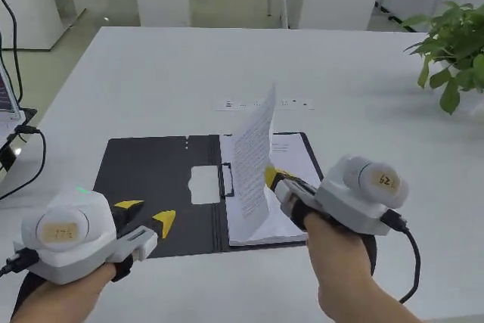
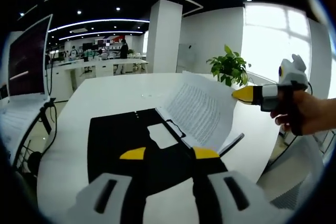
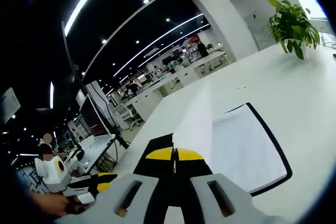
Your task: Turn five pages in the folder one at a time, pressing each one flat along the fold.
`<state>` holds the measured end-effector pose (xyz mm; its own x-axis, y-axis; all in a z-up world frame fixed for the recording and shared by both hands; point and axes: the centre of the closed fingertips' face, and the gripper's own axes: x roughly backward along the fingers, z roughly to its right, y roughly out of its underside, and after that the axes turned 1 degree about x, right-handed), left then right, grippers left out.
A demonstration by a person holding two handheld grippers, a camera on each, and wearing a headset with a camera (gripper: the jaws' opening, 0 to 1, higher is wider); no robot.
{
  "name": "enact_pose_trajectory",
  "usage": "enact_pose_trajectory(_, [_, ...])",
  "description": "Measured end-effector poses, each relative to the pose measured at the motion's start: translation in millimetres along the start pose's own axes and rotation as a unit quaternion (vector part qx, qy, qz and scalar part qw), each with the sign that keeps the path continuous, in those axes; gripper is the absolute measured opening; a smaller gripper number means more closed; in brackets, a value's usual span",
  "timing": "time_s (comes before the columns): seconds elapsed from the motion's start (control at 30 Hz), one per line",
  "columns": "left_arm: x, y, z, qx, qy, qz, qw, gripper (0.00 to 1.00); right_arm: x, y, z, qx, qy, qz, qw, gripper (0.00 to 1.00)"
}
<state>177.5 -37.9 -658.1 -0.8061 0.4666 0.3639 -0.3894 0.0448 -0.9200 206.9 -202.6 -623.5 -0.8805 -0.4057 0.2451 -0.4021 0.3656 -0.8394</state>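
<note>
Folder (image 1: 151, 187) lay open and flat on the white table (image 1: 227, 66), black left cover bare but for a pale patch (image 1: 204, 185) beside the clip (image 1: 225, 179) at the fold. And there it was: one page (image 1: 253, 153) stood almost upright over the fold, printed side facing left, its top edge leaning a little to the right. The right gripper (image 1: 272, 178) had it, jaws closed on the page's near edge, yellow tips pinching the sheet low down. In the right gripper view the sheet rose straight up out of the closed jaws, edge-on. To the right of it, the stack (image 1: 291, 164) of printed pages lay flat in the folder's right half.

Over on the other side, the left gripper (image 1: 147, 213) was wide open, jaws well apart and holding nothing. Its yellow tips sat over the near part of the left cover, pointing toward the fold. Touching the cover or just above it? Could not tell. The two grippers were well apart, the raised page between them.

A plant (image 1: 454, 43) stood at the table's far right corner. A laptop (image 2: 26, 61) showed off to the left in the left gripper view, with a cable (image 1: 34, 164) trailing at the table's left edge.
</note>
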Motion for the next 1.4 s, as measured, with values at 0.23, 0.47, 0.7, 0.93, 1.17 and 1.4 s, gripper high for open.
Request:
enact_pose_trajectory(0.23, [22.6, -24.9, 5.3, -0.011, 0.009, 0.024, 0.9996, 0.36, -9.5, 9.4, -27.5, 0.031, -0.024, -0.014, 0.9991, 0.00])
enact_pose_trajectory(0.47, [42.8, -32.8, 1.6, -0.021, 0.007, 0.028, 0.9994, 0.39, -22.6, 26.5, -54.1, 0.059, -0.046, -0.037, 0.9965, 0.00])
enact_pose_trajectory(0.7, [61.8, -31.2, -12.0, -0.024, -0.005, 0.021, 0.9995, 0.41, -34.5, 45.7, -73.3, 0.079, -0.061, -0.062, 0.9930, 0.00])
enact_pose_trajectory(0.93, [76.9, -31.3, -24.8, -0.030, -0.020, 0.019, 0.9992, 0.41, -46.5, 66.6, -90.2, 0.098, -0.074, -0.089, 0.9885, 0.00])
enact_pose_trajectory(1.17, [85.5, -26.1, -33.0, -0.026, -0.031, 0.015, 0.9991, 0.42, -58.9, 88.8, -98.1, 0.118, -0.077, -0.118, 0.9830, 0.00])
enact_pose_trajectory(1.4, [91.2, -14.4, -42.8, -0.020, -0.042, 0.002, 0.9989, 0.41, -75.1, 116.4, -101.8, 0.152, -0.079, -0.150, 0.9736, 0.00])
